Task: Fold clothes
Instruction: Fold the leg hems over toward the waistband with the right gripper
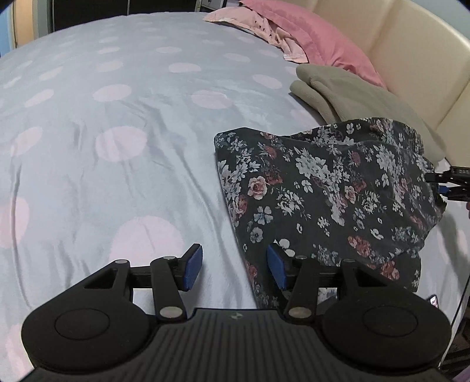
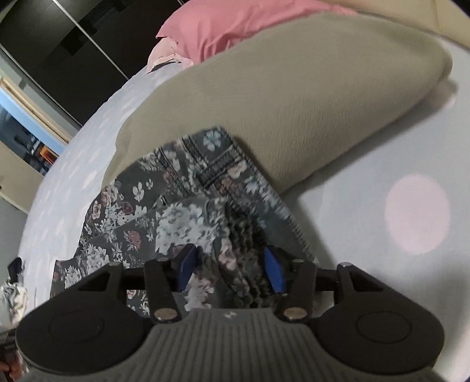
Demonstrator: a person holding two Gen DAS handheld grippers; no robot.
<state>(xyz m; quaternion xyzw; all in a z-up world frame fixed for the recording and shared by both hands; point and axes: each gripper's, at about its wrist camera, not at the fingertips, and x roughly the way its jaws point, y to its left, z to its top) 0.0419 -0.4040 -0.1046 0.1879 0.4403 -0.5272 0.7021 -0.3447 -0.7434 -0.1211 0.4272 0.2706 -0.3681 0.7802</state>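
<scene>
A dark floral garment (image 1: 323, 188) lies bunched on the bed, partly folded, at the right of the left wrist view. My left gripper (image 1: 235, 266) is open and empty, its jaws straddling the garment's near left edge just above the bedspread. In the right wrist view the same floral garment (image 2: 176, 211) fills the centre. My right gripper (image 2: 230, 269) is open, with the gathered waistband of the garment lying between its blue pads (image 2: 274, 271). The right gripper also shows at the far right edge of the left wrist view (image 1: 452, 183).
A folded olive-beige cloth (image 1: 352, 94) (image 2: 279, 97) lies just beyond the floral garment. Pink pillows (image 1: 308, 32) (image 2: 223, 26) rest against a cream headboard (image 1: 411, 58). The light blue bedspread with pink dots (image 1: 117, 132) stretches to the left. A dark wardrobe (image 2: 73, 44) stands behind.
</scene>
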